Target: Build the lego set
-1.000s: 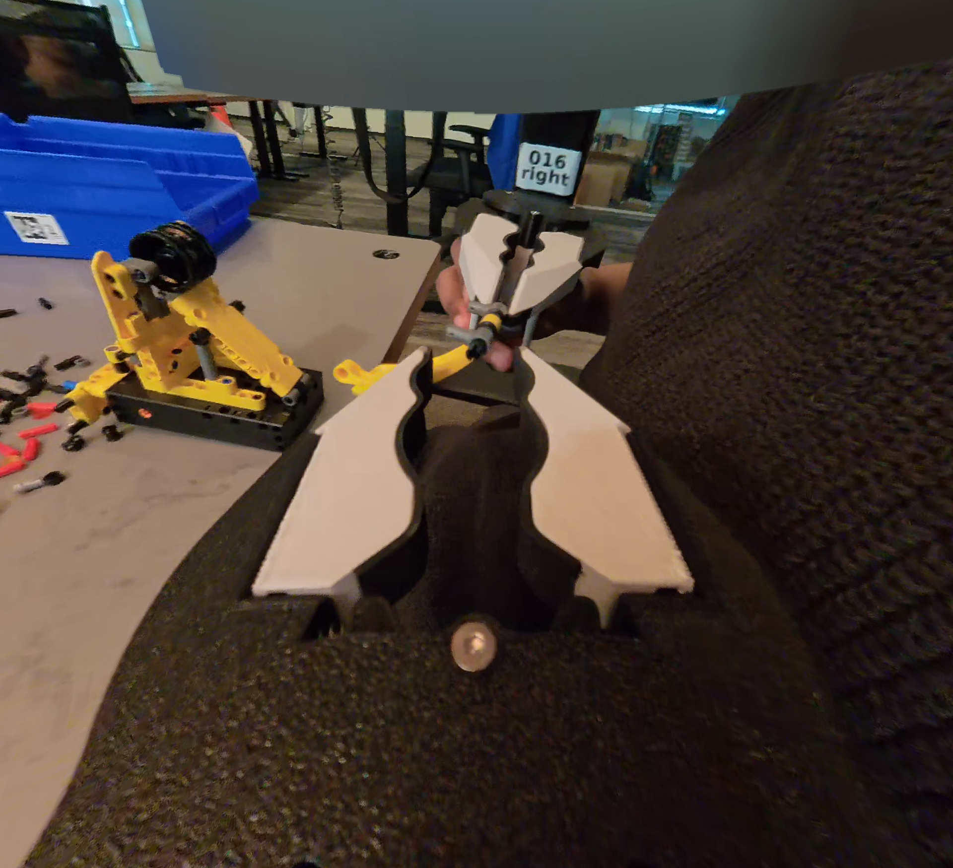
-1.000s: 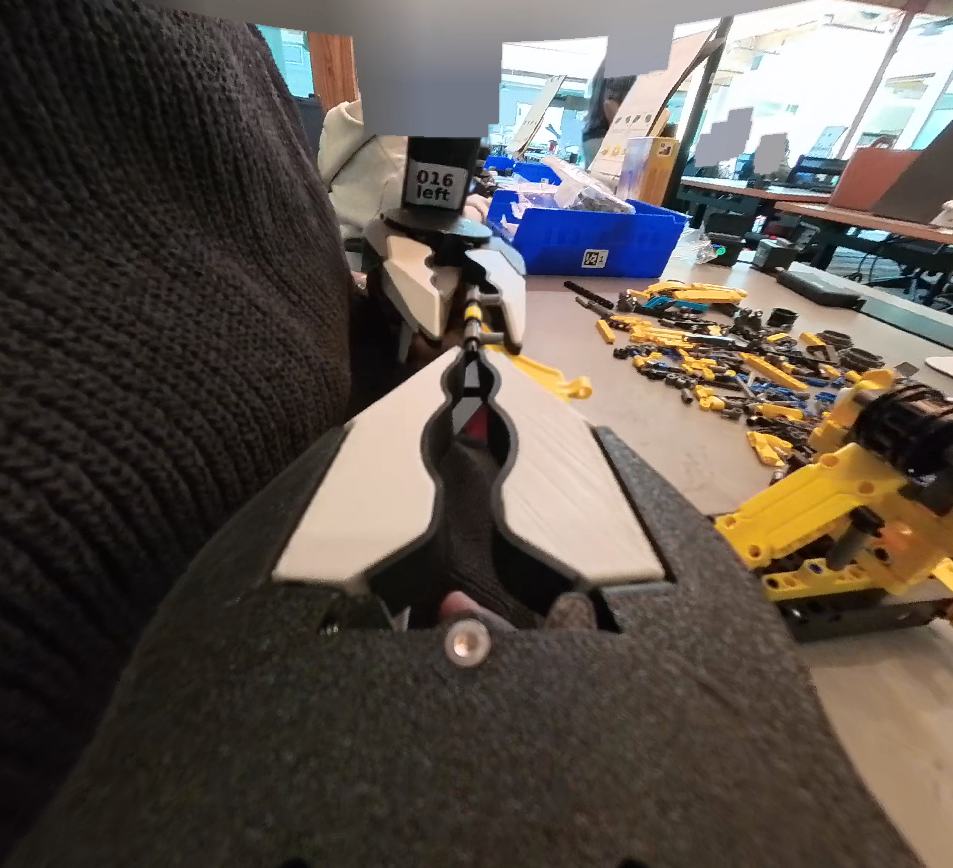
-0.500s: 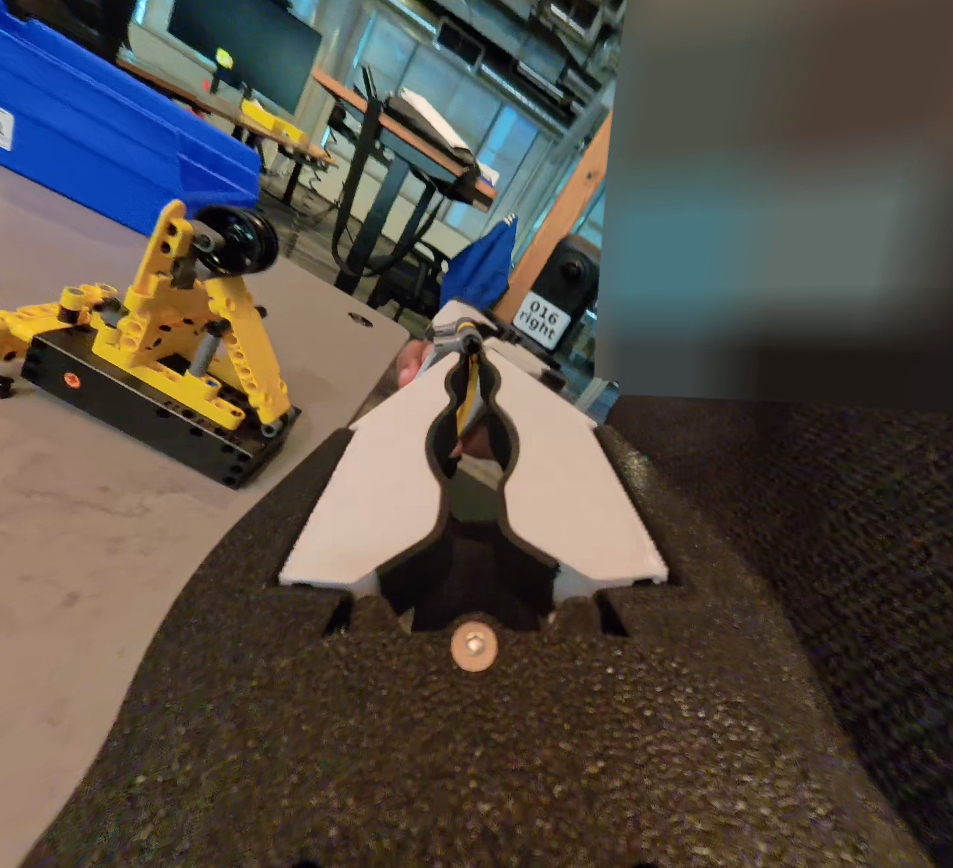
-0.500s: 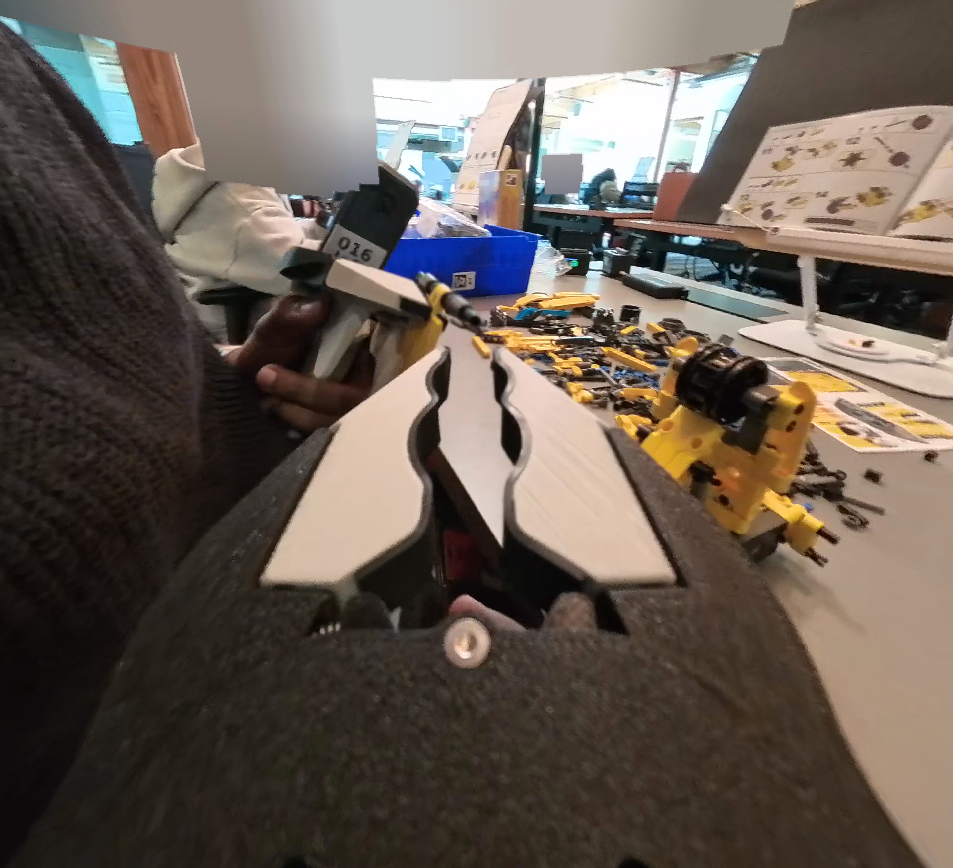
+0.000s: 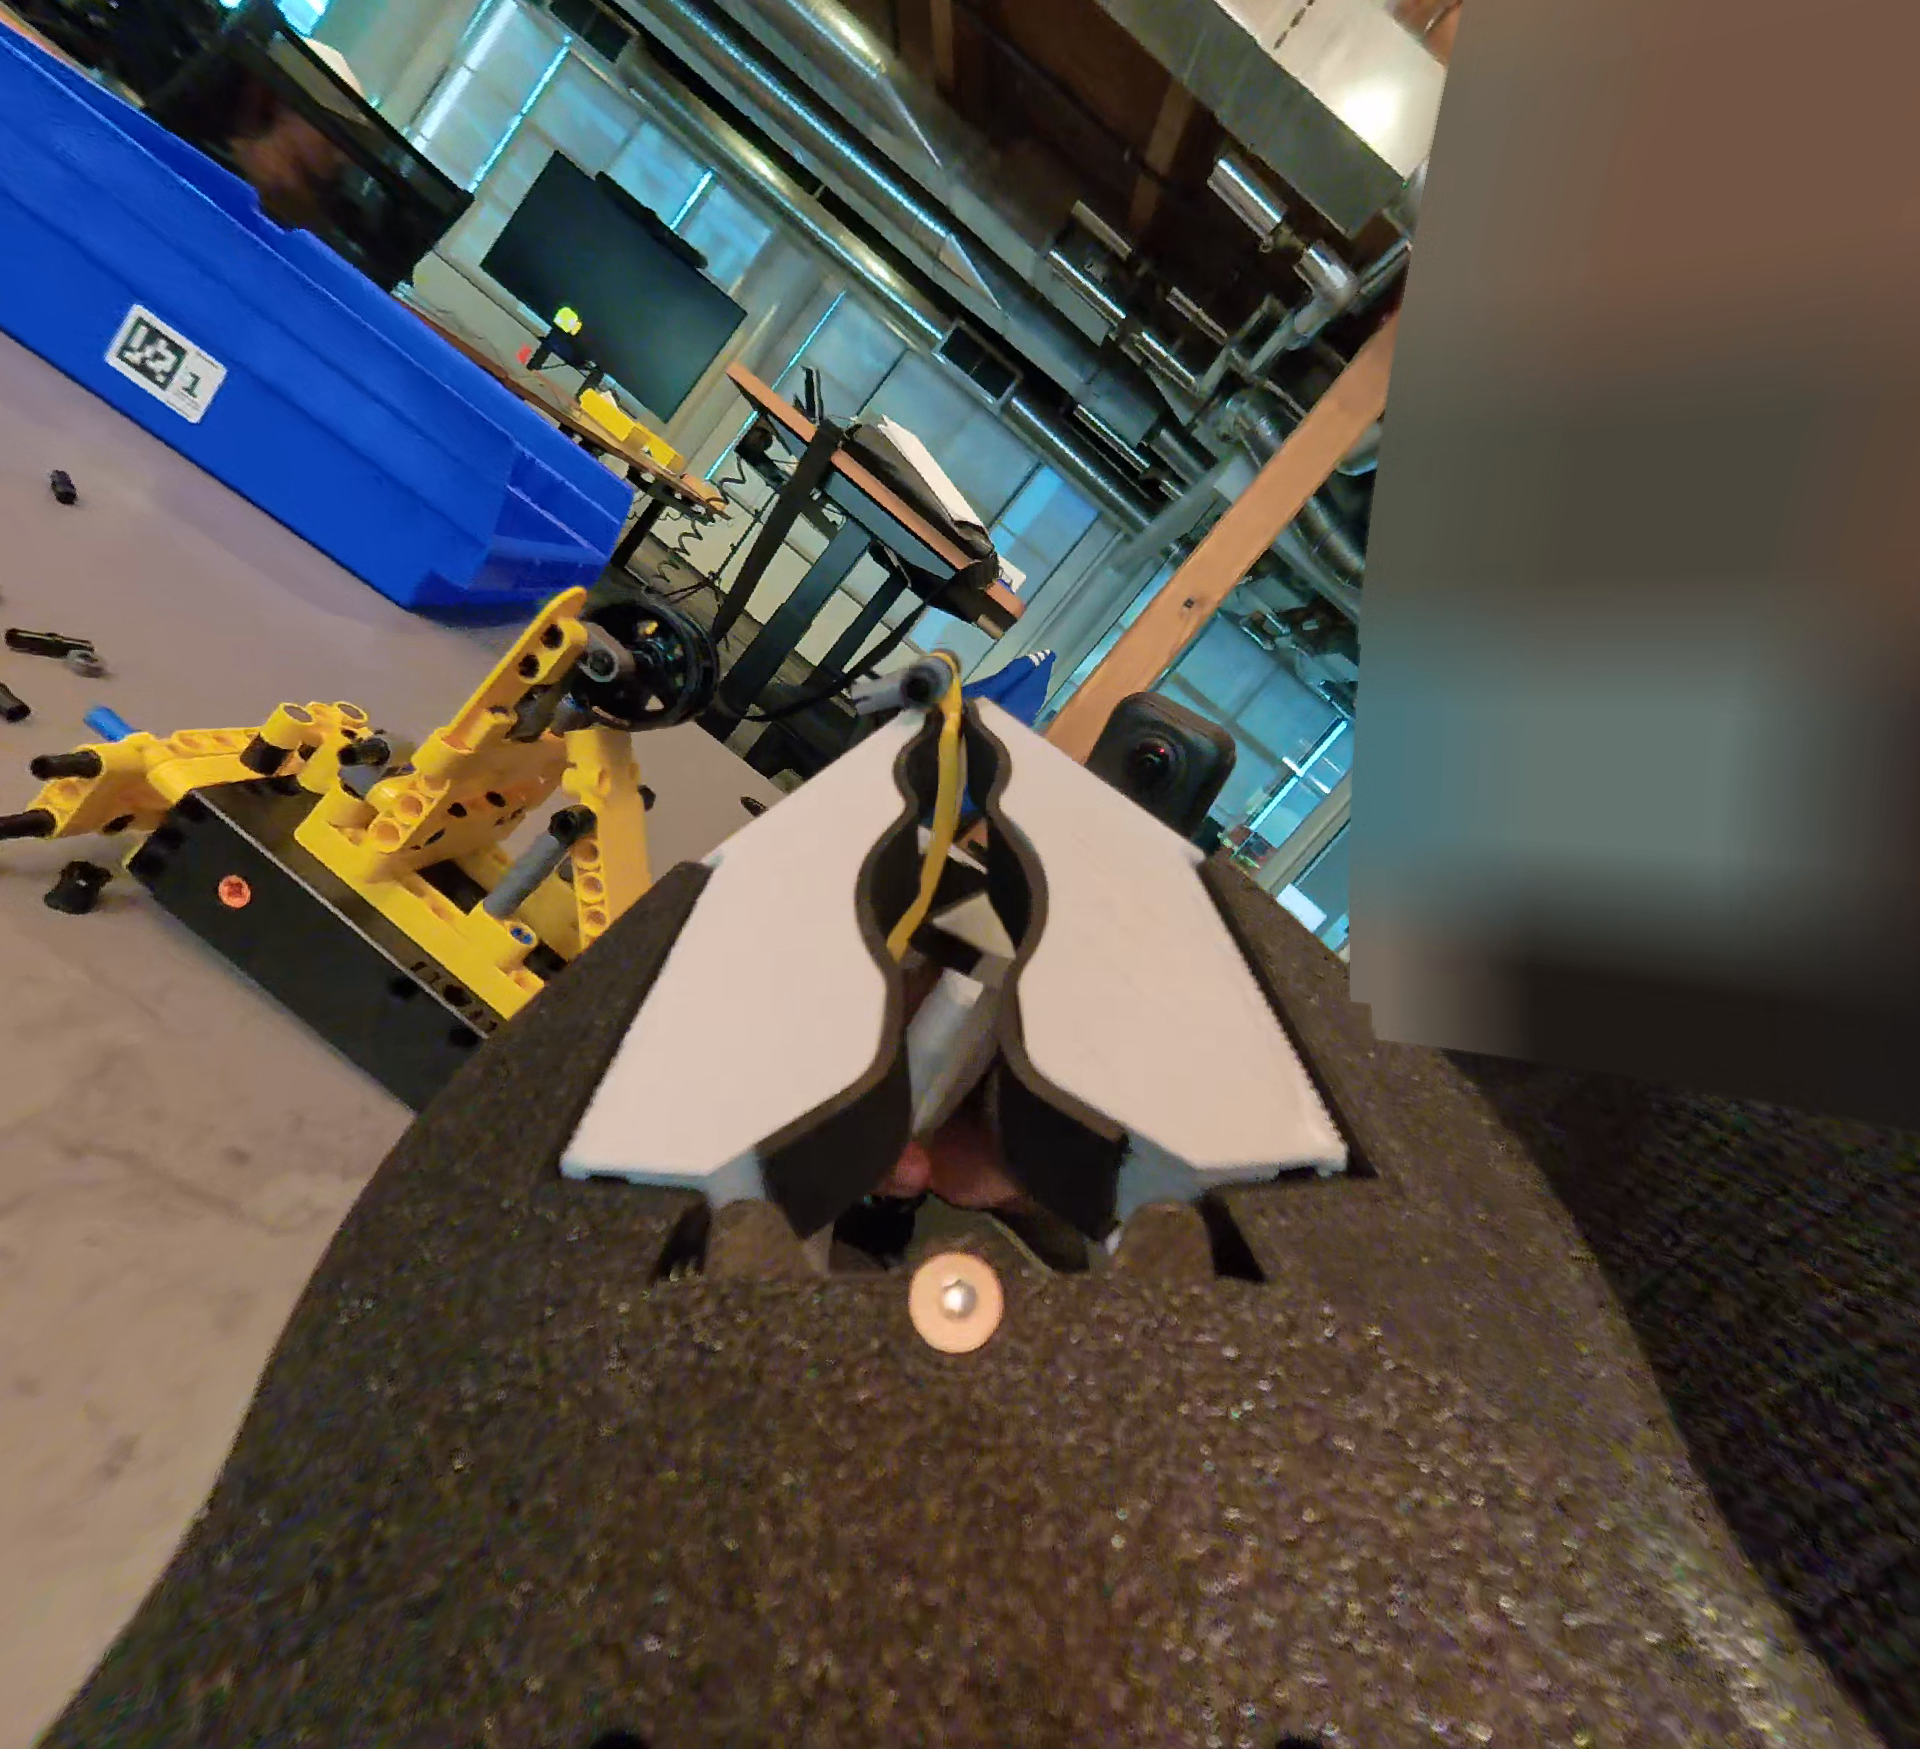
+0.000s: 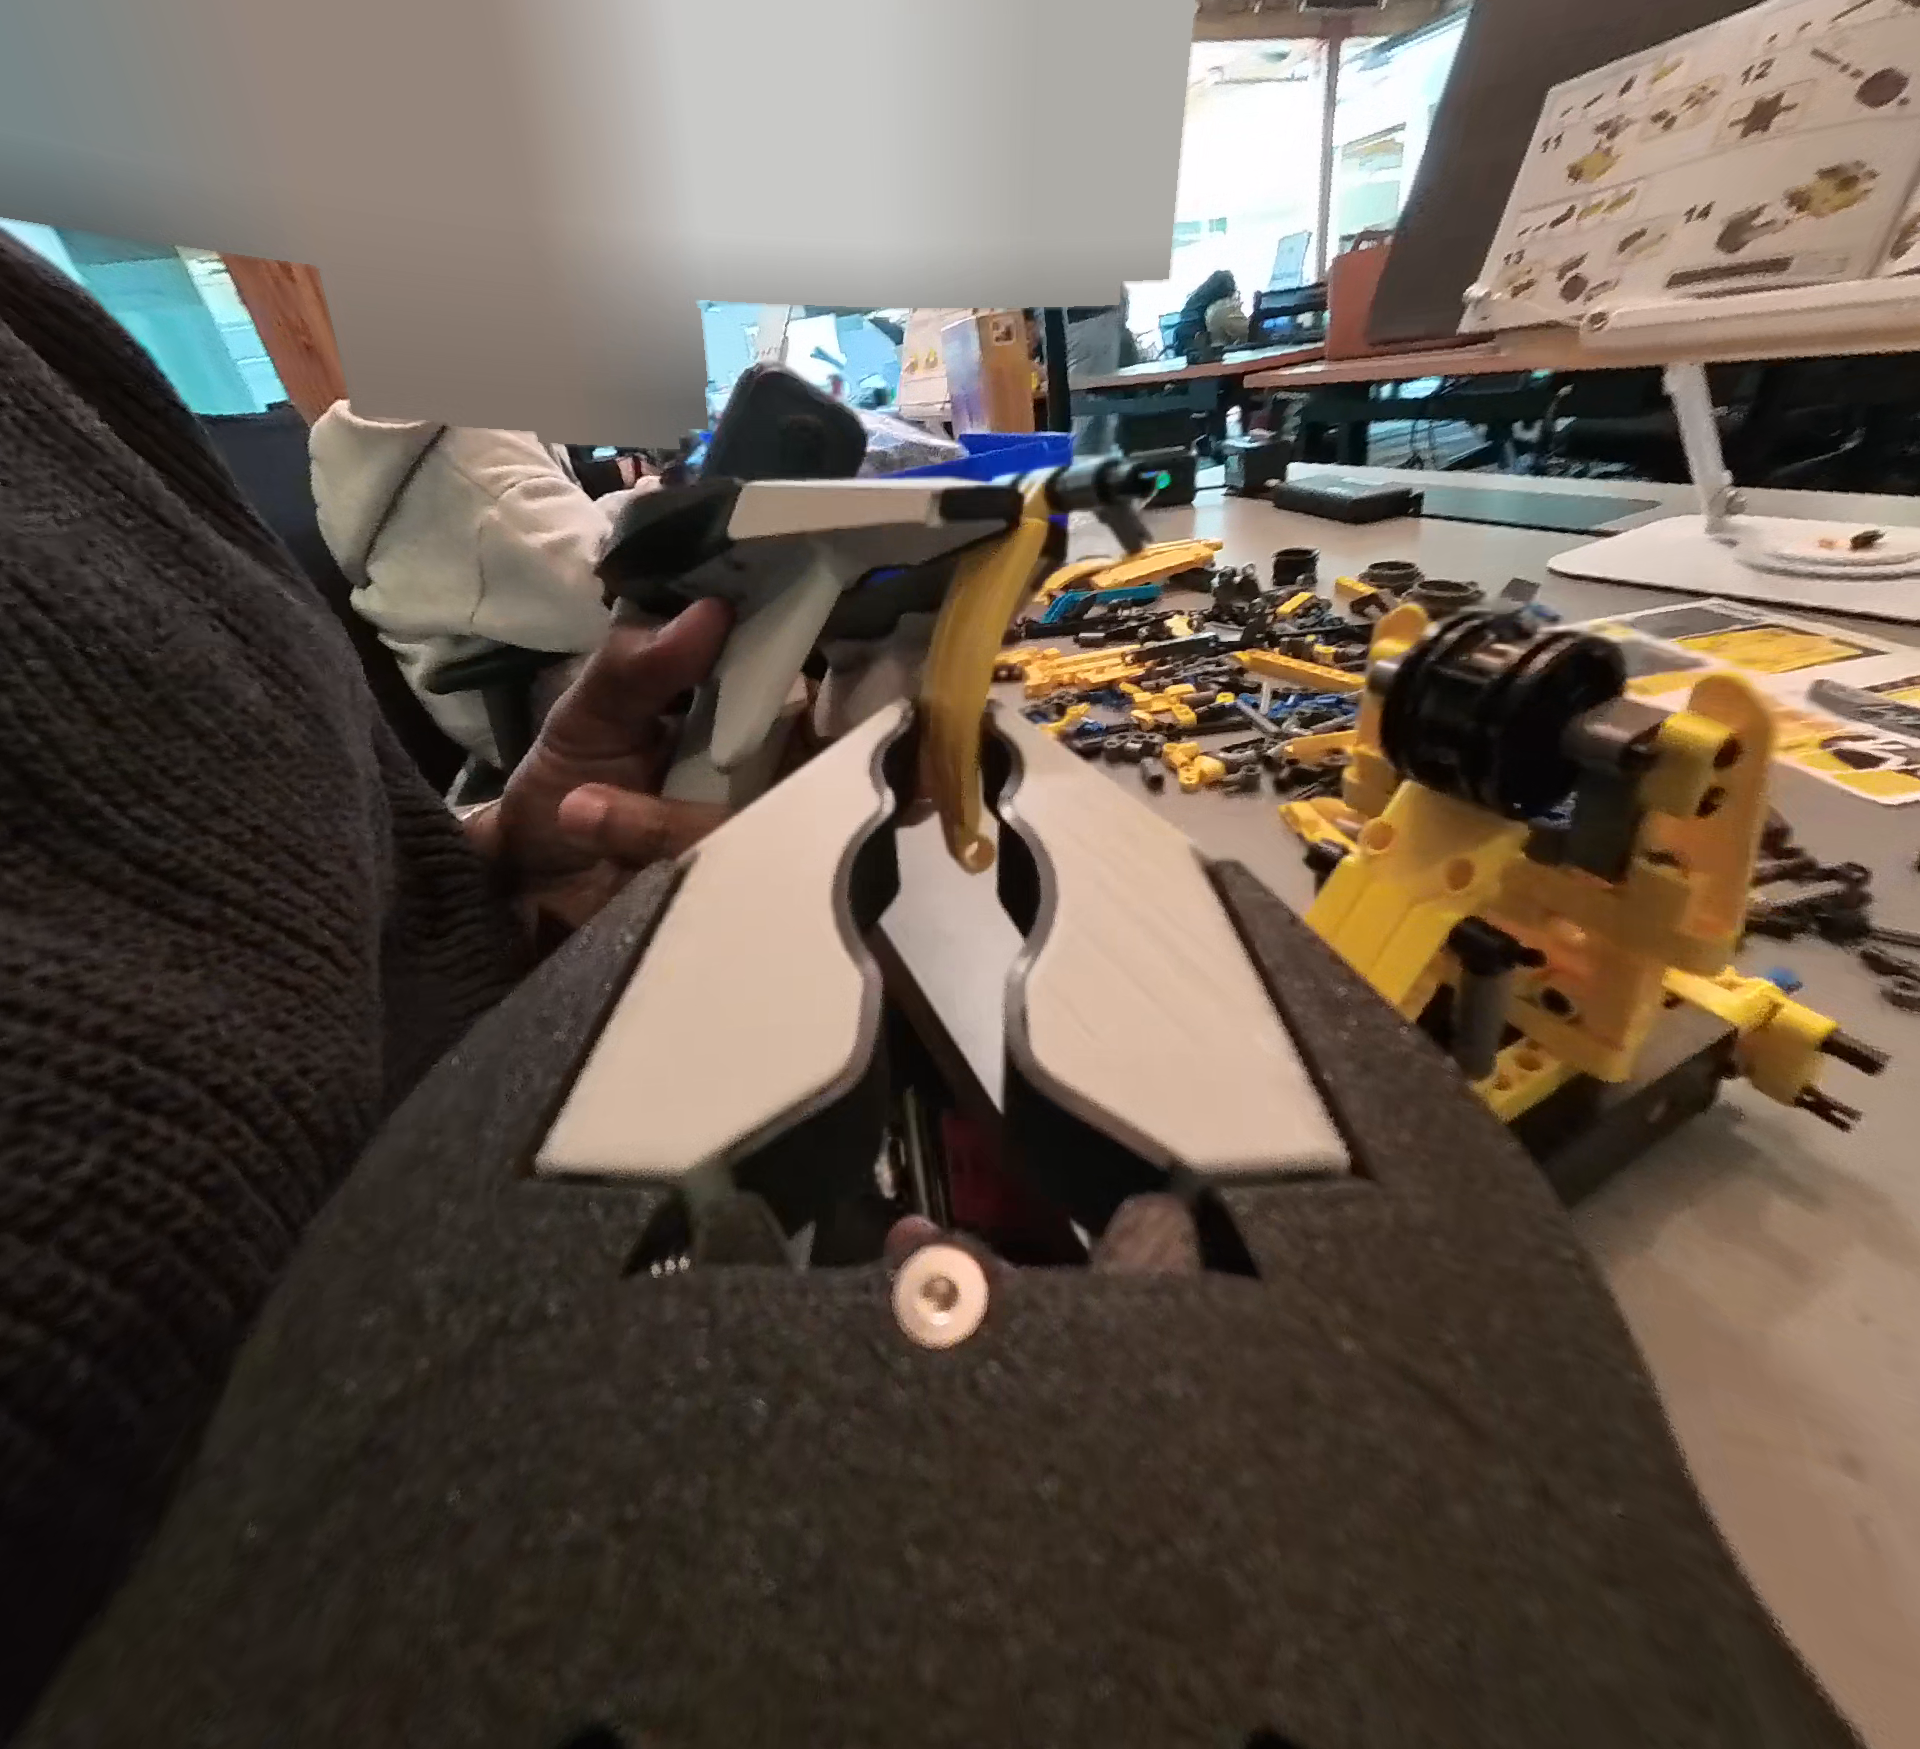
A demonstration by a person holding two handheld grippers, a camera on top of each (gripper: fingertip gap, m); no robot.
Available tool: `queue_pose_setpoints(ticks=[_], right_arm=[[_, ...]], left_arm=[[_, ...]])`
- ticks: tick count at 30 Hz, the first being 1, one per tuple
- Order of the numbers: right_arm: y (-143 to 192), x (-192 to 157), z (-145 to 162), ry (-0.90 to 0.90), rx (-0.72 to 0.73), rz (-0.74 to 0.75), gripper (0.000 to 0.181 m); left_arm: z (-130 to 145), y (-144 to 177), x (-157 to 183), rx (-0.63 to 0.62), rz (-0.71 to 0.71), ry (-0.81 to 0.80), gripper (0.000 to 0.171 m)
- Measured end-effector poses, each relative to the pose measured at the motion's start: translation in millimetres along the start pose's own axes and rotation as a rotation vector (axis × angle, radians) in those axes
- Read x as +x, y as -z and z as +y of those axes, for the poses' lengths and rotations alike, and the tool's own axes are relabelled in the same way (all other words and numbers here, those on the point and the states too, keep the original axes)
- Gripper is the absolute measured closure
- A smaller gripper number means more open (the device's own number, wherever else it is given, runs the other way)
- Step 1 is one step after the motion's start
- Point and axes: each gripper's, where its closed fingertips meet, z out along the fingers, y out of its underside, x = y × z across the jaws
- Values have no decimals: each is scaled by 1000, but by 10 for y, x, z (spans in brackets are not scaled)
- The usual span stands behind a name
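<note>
My left gripper [image 5: 940, 712] is shut on a yellow curved piece [image 5: 940, 800] with a dark axle [image 5: 902, 687] through its top end. In the right wrist view the left gripper [image 6: 831, 515] lies level, a hand [image 6: 603, 764] around it, and the yellow piece [image 6: 971, 660] hangs down from its tips with the axle [image 6: 1101, 484] sticking out. My right gripper [image 6: 951, 723] is slightly open just below. The piece's lower end sits between its tips; I cannot tell if they touch it. A yellow model on a black base [image 6: 1538, 868] stands to the right.
The model [image 5: 416, 826] with its black wheel [image 5: 649, 660] stands on the grey table [image 5: 156, 1128], a blue bin [image 5: 260, 390] behind it. Several loose yellow, black and blue parts [image 6: 1195, 660] lie across the table. An instruction booklet on a white stand [image 6: 1714, 141] is at the far right. Only a small space, under 4 cm, lies between the two pairs of fingers.
The right gripper let go of the axle and opened. The left gripper tilted upward with the yellow piece, whose lower end now hangs between the right gripper's tips.
</note>
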Motion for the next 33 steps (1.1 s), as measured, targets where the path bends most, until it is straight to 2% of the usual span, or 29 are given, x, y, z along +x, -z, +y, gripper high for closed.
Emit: queue_pose_setpoints(ticks=[3, 9, 13, 19, 24, 29, 33], right_arm=[[8, 12, 15, -36, -41, -46, 178], [13, 116, 38, -73, -120, -75, 178], [13, 94, -20, -52, -115, -105, 178], [62, 9, -152, -227, -52, -223, 179], [73, -68, -166, -347, -47, -296, 179], [67, -114, -149, -275, -67, -276, 179], [70, -140, -115, -119, -109, -237, 179]], left_arm=[[-2, -20, -53, -16, -6, 5, 164], [-26, -51, -145, -22, -19, 7, 163], [-60, -67, -99, -7, 17, -2, 164], [-138, -24, 18, 27, 97, 19, 161], [-101, -28, 74, -5, 131, 9, 159], [-75, -22, 112, -6, 166, 82, 159], [-93, 21, 44, 16, 149, 168, 153]])
